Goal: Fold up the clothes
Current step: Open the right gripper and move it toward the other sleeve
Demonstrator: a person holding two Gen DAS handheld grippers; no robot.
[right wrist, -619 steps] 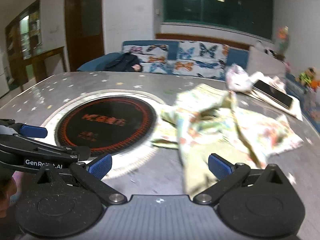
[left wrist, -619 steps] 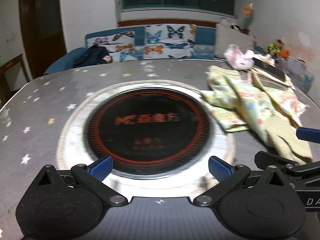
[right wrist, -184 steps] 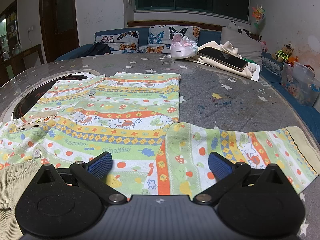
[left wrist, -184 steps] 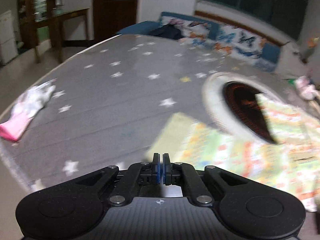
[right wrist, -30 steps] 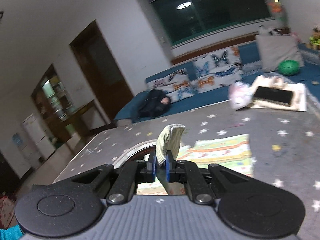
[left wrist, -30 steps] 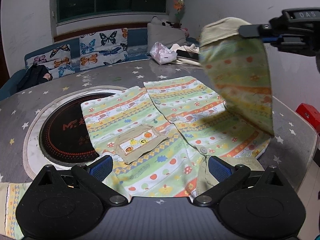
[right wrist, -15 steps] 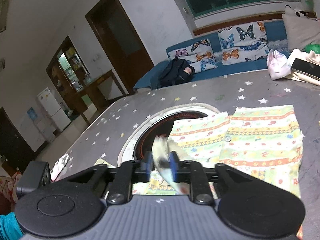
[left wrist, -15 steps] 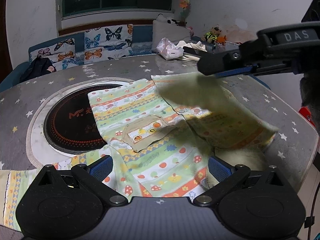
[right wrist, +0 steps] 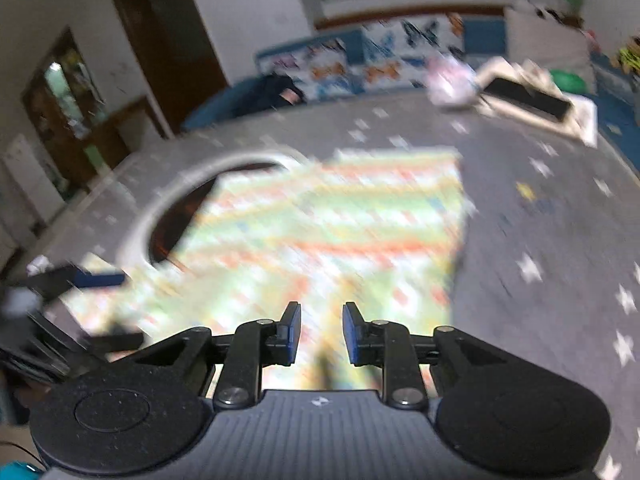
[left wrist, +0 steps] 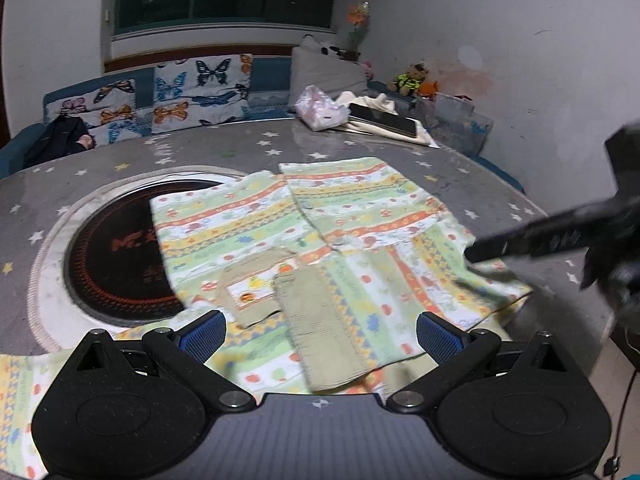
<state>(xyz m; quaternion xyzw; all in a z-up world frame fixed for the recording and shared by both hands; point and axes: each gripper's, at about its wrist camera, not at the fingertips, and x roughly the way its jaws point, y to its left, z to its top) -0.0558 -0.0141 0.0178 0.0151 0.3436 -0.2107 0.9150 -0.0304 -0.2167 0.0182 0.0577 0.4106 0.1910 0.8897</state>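
Observation:
A child's striped patterned shirt (left wrist: 320,224) lies spread on the grey star-print table (left wrist: 460,168), partly over the round black cooktop (left wrist: 116,256). Its right sleeve (left wrist: 320,320) with a tan cuff lies folded across the shirt front. My left gripper (left wrist: 320,328) is open and empty, just above the shirt's near edge. My right gripper (right wrist: 318,332) is partly open and empty above the shirt (right wrist: 320,232), which is motion-blurred there; it shows in the left wrist view (left wrist: 560,236) as a dark blur at the right. The left sleeve (left wrist: 20,392) lies spread at the far left.
A pink tissue pack (left wrist: 320,106), a phone (left wrist: 384,120) on cream cloth sit at the table's far side. A sofa with butterfly cushions (left wrist: 192,92) stands behind. The table's right edge (left wrist: 520,196) is close to the shirt.
My right gripper has laid the sleeve across the shirt front, let it go and opened, and is pulling back to the right. My left gripper stays open.

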